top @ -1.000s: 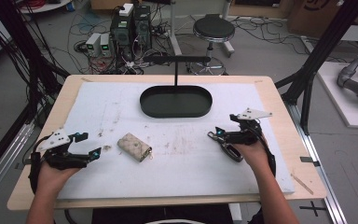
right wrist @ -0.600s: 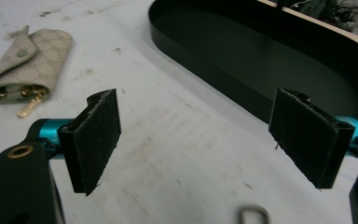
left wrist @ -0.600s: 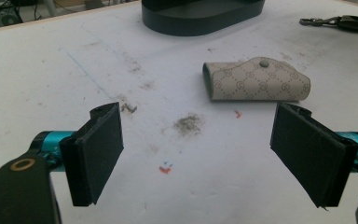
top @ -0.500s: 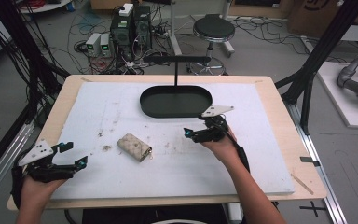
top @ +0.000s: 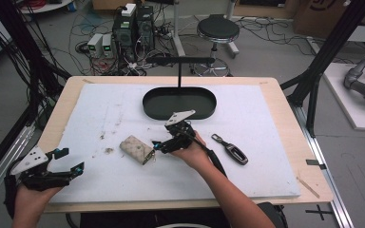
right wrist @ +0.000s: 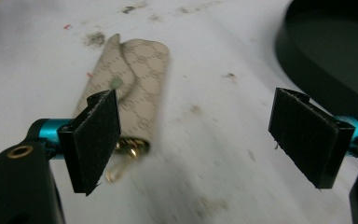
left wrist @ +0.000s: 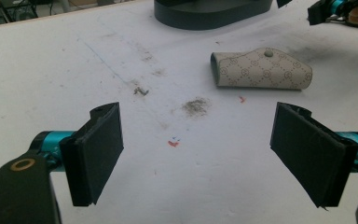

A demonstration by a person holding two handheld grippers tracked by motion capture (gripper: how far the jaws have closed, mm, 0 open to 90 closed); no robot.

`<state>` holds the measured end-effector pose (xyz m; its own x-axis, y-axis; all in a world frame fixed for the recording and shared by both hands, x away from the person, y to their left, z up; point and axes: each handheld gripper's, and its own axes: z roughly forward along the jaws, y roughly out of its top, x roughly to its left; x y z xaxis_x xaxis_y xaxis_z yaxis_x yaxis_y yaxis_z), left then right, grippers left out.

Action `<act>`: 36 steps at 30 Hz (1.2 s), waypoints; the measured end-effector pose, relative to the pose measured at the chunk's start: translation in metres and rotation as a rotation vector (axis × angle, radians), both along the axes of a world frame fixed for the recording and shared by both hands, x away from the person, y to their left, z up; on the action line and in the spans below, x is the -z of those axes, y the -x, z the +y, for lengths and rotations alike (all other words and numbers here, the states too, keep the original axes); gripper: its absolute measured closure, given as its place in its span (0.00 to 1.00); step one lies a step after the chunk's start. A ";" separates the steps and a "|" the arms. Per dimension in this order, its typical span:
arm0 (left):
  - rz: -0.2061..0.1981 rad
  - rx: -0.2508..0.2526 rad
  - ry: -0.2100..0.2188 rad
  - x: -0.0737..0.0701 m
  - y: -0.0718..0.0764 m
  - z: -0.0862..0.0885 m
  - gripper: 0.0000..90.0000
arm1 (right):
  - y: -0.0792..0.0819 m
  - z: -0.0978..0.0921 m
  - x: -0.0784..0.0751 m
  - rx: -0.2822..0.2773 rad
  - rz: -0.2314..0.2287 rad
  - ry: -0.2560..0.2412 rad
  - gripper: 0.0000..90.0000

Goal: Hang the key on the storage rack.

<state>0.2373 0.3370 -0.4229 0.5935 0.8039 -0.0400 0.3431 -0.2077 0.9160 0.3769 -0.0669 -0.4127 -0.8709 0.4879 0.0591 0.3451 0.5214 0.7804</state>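
Note:
A beige patterned key pouch [top: 136, 148] lies on the white mat left of centre, its open end with a gold ring [right wrist: 121, 168] pointing at me. My right gripper [top: 164, 142] is open just right of the pouch's near end. In the right gripper view [right wrist: 196, 135] one jaw stands in front of the pouch [right wrist: 130, 88] and nothing is between the jaws. A black car key fob [top: 231, 149] lies on the mat right of my right forearm. My left gripper [top: 70, 160] is open over the near left corner [left wrist: 209, 154], well short of the pouch [left wrist: 261, 70].
A black oval tray [top: 179, 102] with an upright post stands at the back centre of the mat, just beyond the right gripper [left wrist: 326, 9]. Dirt smudges [left wrist: 196, 106] mark the mat. The wooden table edge [top: 309, 156] borders the mat on the right.
My right gripper has swung left from the right side of the mat to the pouch, leaving the key fob lying where it was. The left gripper has drawn back toward the near left corner.

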 end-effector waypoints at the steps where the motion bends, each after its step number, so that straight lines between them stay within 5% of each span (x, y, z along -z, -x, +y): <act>1: 0.002 0.004 -0.002 0.001 -0.001 -0.001 0.19 | 0.001 0.007 0.002 -0.009 0.004 0.002 0.19; 8: 0.002 0.005 0.001 0.001 -0.002 0.000 0.19 | 0.010 0.040 0.014 -0.060 0.024 0.044 0.19; 15: 0.002 0.003 -0.001 0.001 -0.002 0.000 0.19 | 0.015 0.052 0.023 -0.063 0.053 0.053 0.19; 21: 0.003 0.006 -0.002 0.001 -0.002 -0.001 0.19 | 0.024 0.062 0.038 -0.062 0.043 0.142 0.18; 25: 0.003 0.007 -0.005 0.001 -0.002 -0.002 0.19 | 0.028 0.063 0.038 -0.063 0.007 0.161 0.24; 26: 0.004 0.007 -0.006 0.001 -0.002 -0.002 0.19 | 0.027 0.060 0.036 -0.066 0.015 0.153 0.36; 36: 0.006 0.012 -0.010 0.001 -0.004 -0.004 0.19 | 0.023 0.050 0.026 -0.097 0.011 0.137 0.40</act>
